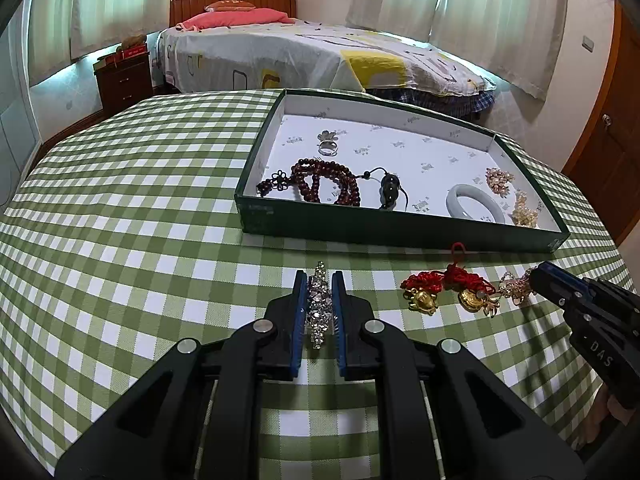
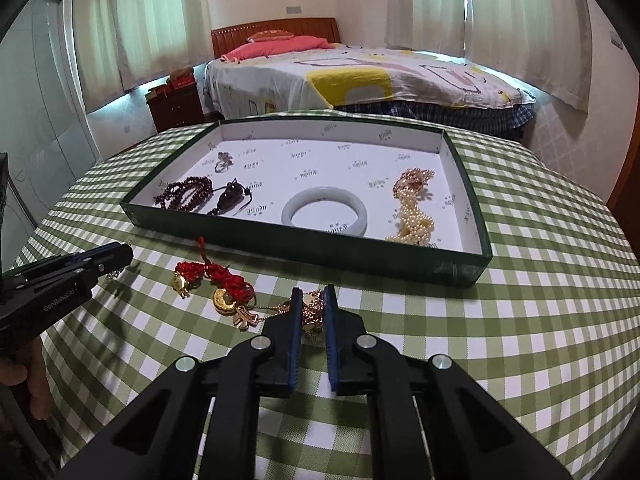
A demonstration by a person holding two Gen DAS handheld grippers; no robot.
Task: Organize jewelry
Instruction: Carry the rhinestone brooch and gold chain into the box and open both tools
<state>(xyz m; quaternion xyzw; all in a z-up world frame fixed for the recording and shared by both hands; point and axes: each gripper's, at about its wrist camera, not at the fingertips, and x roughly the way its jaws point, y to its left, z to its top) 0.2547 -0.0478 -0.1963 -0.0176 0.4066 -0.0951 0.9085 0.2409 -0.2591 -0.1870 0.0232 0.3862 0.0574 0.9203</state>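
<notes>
A long sparkly clip (image 1: 319, 304) made of clear stones lies on the green checked cloth. A gold sparkly piece (image 2: 313, 312) with a thin chain lies on the cloth too. Next to it are two shiny gold charms with red knotted cord (image 2: 216, 284). Behind them sits a flat green box (image 2: 460, 268), white inside. In it are dark red beads (image 1: 324, 184) in loops, a silver ring (image 1: 328, 147), a dark stone on a black cord (image 1: 389, 194), a pale round bangle (image 2: 324, 210) lying flat, a pile of small pearls (image 2: 414, 224) and a pink-gold cluster (image 2: 414, 180)
</notes>
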